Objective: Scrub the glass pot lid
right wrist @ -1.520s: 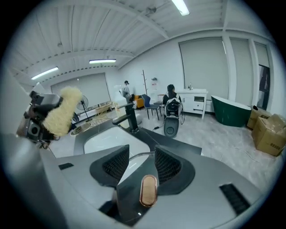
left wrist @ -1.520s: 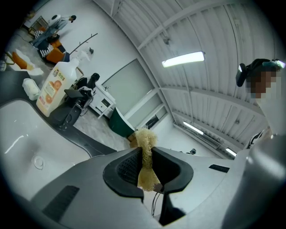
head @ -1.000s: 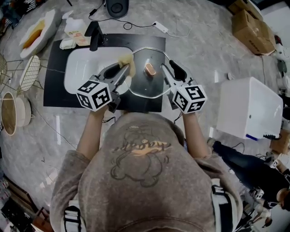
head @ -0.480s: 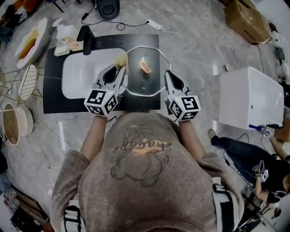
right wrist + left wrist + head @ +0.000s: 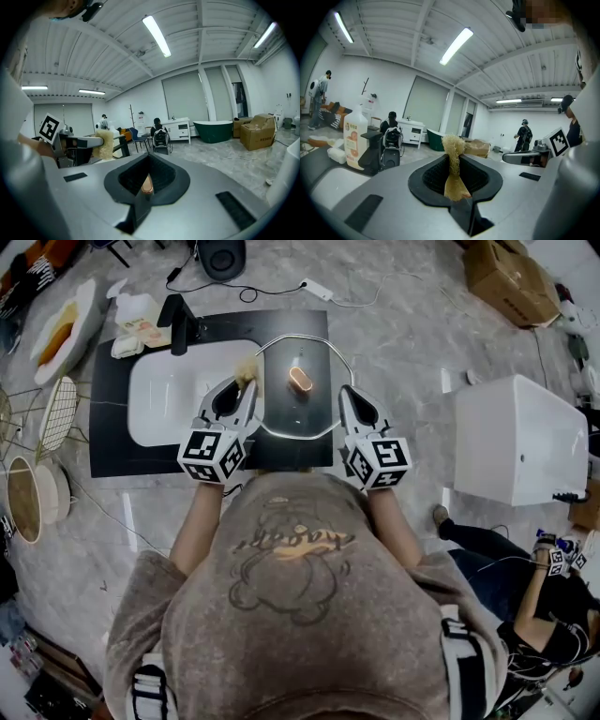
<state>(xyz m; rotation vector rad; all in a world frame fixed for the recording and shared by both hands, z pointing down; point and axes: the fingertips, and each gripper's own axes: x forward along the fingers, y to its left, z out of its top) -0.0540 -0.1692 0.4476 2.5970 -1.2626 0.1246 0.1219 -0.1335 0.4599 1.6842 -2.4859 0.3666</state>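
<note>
Glass pot lid (image 5: 311, 407) on black board (image 5: 108, 432) beside sink (image 5: 169, 395), rim nipped by right gripper (image 5: 343, 393), jaws just closed; loofah (image 5: 247, 367) clamped in left gripper (image 5: 246, 382); seemingly braced, next rubbing loofah across glass.

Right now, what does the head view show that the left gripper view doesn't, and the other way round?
Head view only: the glass lid with its knob, the white sink beside it, and a white box on the floor.
Left gripper view only: the ceiling lights and a green tub across the room.
Both: the scrub pad pinched in the left gripper, and the right gripper with its marker cube.
</note>
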